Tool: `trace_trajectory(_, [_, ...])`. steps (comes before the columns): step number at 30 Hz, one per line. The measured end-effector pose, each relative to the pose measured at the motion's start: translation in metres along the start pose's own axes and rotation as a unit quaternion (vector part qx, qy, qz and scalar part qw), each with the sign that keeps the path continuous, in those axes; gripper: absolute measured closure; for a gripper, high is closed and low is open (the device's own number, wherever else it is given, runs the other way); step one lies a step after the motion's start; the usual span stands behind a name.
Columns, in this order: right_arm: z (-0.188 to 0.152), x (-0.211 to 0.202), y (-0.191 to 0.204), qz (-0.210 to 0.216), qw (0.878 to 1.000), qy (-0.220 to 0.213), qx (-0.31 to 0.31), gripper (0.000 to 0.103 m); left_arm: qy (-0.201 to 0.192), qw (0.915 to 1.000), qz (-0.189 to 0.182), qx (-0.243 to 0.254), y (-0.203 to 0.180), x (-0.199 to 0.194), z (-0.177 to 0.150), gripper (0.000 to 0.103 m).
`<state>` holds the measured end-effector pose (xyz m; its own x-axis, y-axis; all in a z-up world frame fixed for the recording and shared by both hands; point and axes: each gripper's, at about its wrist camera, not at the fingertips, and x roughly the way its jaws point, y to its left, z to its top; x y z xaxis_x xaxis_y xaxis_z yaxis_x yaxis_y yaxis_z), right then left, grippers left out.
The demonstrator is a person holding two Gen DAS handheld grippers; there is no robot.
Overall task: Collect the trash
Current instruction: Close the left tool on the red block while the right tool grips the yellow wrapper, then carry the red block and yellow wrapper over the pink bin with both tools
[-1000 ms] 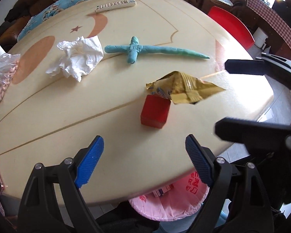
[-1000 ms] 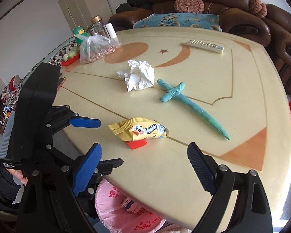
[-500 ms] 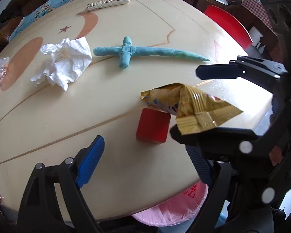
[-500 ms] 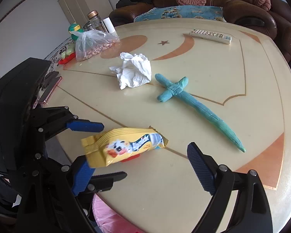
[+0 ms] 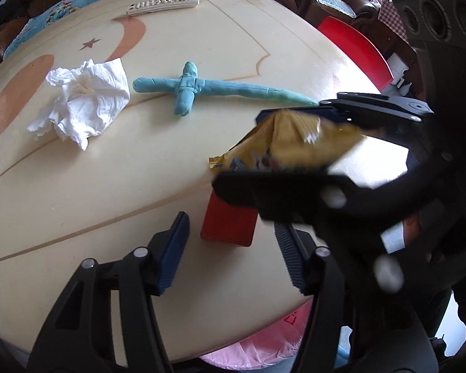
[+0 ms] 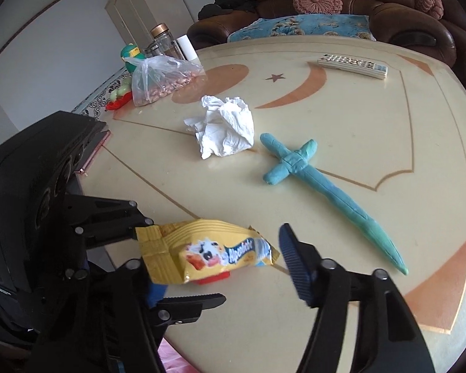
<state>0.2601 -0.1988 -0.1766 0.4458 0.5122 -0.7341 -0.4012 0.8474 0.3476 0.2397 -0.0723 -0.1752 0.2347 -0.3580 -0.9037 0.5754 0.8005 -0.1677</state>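
Note:
A yellow snack wrapper (image 6: 208,253) lies between the fingers of my right gripper (image 6: 220,264), resting on a red block (image 5: 230,223). In the left wrist view the wrapper (image 5: 292,146) sits between the right gripper's black fingers, which look close on it; contact is unclear. My left gripper (image 5: 233,245) is open and empty, its blue pads either side of the red block near the table's front edge. A crumpled white tissue (image 6: 223,130) lies further back, also in the left wrist view (image 5: 87,102).
A blue clay sword (image 6: 320,186) lies mid-table. A remote control (image 6: 352,66) is at the far edge. A bag of nuts (image 6: 161,80), bottles and a phone (image 6: 93,152) stand at the left. A pink-lined bin (image 5: 258,348) sits below the table's front edge (image 5: 139,342).
My right gripper has moved in around the wrapper and narrowed, and the wrapper has shifted left toward the table edge. My left gripper has come closer to the red block.

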Motion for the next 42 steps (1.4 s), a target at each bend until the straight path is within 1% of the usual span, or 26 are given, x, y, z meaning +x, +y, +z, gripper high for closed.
trace_trajectory(2, [0.001, 0.002, -0.003, 0.006, 1.0, -0.001, 0.004, 0.051, -0.002, 1.0, -0.004, -0.004, 0.001, 0.0, 0.001, 0.049])
trace_trajectory(3, [0.002, 0.002, -0.004, 0.007, 1.0, -0.002, 0.005, 0.055, -0.002, 1.0, -0.006, -0.005, 0.001, 0.0, 0.001, 0.049])
trace_trajectory(4, [0.002, 0.002, -0.004, 0.009, 1.0, -0.003, 0.006, 0.063, -0.003, 1.0, -0.006, -0.004, 0.002, 0.001, 0.003, 0.049])
trace_trajectory(6, [0.002, 0.002, -0.005, 0.006, 1.0, -0.007, 0.005, 0.07, -0.002, 1.0, -0.001, 0.001, 0.0, 0.0, 0.003, 0.05])
trace_trajectory(8, [0.002, 0.002, -0.006, 0.001, 1.0, -0.009, 0.007, 0.073, -0.001, 0.9999, 0.005, 0.01, -0.003, 0.001, 0.003, 0.055])
trace_trajectory(9, [0.002, 0.003, -0.007, -0.001, 1.0, -0.01, 0.009, 0.076, -0.001, 0.9998, 0.01, 0.015, -0.004, 0.001, 0.002, 0.06])
trace_trajectory(12, [0.002, 0.002, -0.01, -0.009, 1.0, -0.014, 0.014, 0.082, 0.0, 0.9998, 0.014, 0.016, -0.005, -0.001, 0.001, 0.064])
trace_trajectory(13, [0.003, 0.002, -0.011, -0.01, 1.0, -0.014, 0.014, 0.083, 0.0, 0.9999, 0.012, 0.012, -0.003, -0.001, 0.002, 0.065])
trace_trajectory(14, [0.003, 0.001, -0.01, -0.013, 1.0, -0.017, 0.013, 0.083, 0.001, 0.9999, 0.01, 0.006, -0.001, -0.001, 0.003, 0.069])
trace_trajectory(15, [0.002, 0.0, -0.01, -0.02, 1.0, -0.02, 0.012, 0.084, 0.002, 1.0, 0.008, 0.001, 0.002, -0.001, 0.004, 0.069])
trace_trajectory(17, [0.002, -0.001, -0.009, -0.027, 0.999, -0.024, 0.011, 0.084, 0.002, 1.0, 0.002, -0.007, 0.005, -0.001, 0.004, 0.069])
trace_trajectory(20, [0.001, -0.002, -0.009, -0.036, 0.999, -0.031, 0.01, 0.085, -0.001, 0.9999, 0.007, -0.014, 0.005, -0.001, 0.003, 0.07])
trace_trajectory(23, [0.001, -0.006, -0.008, -0.045, 0.998, -0.039, 0.009, 0.085, -0.003, 0.9997, 0.002, -0.023, 0.007, -0.001, 0.002, 0.07])
trace_trajectory(28, [0.0, -0.013, -0.009, -0.054, 0.998, -0.044, 0.008, 0.085, -0.007, 0.9996, 0.006, -0.028, 0.009, -0.006, 0.0, 0.07])
trace_trajectory(32, [-0.002, -0.019, -0.007, -0.072, 0.996, -0.048, 0.006, 0.085, -0.015, 0.9993, 0.006, -0.033, 0.011, -0.014, 0.0, 0.07])
trace_trajectory(42, [-0.008, -0.044, 0.013, -0.107, 0.993, -0.059, 0.001, 0.085, -0.051, 0.9968, 0.041, -0.046, 0.011, -0.054, -0.01, 0.07])
